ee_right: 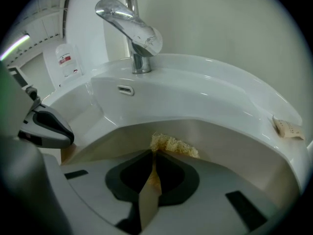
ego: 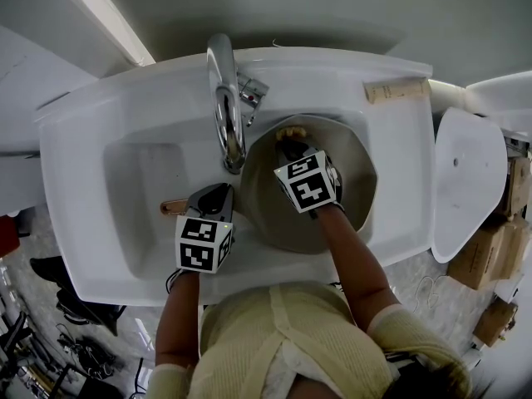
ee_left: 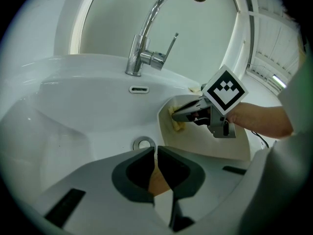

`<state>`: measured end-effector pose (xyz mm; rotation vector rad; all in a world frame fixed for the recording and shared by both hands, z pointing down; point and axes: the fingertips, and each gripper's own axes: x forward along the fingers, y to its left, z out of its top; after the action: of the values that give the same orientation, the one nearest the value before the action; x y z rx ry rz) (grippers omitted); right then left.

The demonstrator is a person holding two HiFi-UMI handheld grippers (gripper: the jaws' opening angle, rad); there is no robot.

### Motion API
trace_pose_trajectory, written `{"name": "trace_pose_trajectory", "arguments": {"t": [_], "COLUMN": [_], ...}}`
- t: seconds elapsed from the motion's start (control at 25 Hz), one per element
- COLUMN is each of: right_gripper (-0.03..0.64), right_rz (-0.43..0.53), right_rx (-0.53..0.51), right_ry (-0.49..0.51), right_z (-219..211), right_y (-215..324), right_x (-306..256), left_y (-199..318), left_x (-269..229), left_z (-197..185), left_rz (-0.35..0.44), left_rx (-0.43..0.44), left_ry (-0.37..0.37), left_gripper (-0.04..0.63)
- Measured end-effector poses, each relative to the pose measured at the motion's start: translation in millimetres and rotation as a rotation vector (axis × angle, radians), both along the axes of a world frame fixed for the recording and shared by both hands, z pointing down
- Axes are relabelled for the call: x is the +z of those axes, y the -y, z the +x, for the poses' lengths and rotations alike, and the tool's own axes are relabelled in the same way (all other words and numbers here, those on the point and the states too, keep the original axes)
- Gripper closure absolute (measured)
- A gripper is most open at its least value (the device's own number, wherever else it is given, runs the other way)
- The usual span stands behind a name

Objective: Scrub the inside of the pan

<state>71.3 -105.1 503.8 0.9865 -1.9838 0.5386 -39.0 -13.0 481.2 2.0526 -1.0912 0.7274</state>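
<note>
A pan (ego: 349, 181) with a cream inside lies tilted in the right half of the white sink (ego: 141, 173). My right gripper (ego: 289, 145) reaches into it, shut on a yellow scrubber (ego: 291, 131) that presses against the pan's far inner wall. In the right gripper view the scrubber (ee_right: 173, 143) sticks out past the shut right gripper (ee_right: 152, 153) onto the pan (ee_right: 234, 146). My left gripper (ego: 212, 199) is shut on the pan's brown handle (ego: 173, 207); the handle (ee_left: 157, 182) shows between its closed jaws. The left gripper view also shows the pan (ee_left: 205, 143) and scrubber (ee_left: 176, 122).
A chrome faucet (ego: 224, 106) arches over the basin just left of the pan. The drain (ee_left: 144, 143) lies in the basin's left part. A tan packet (ego: 397, 90) rests on the sink's back right rim. A white lid (ego: 465, 181) and cardboard boxes (ego: 490, 264) stand at the right.
</note>
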Motion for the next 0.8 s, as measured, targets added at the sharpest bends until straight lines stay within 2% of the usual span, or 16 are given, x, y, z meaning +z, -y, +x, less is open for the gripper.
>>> {"name": "trace_pose_trajectory", "arguments": {"t": [0.8], "right_gripper": [0.575], "right_rz": [-0.103], "right_rx": [-0.239], "right_ry": [0.004], "right_z": [-43.1], "right_y": [-41.0], "right_x": [14.5], "left_y": [-3.1], "left_x": [3.4], "left_z": [-1.4], "left_rz": [-0.010], "left_rx": [0.000], "left_ry": [0.003], "left_gripper": [0.532]}}
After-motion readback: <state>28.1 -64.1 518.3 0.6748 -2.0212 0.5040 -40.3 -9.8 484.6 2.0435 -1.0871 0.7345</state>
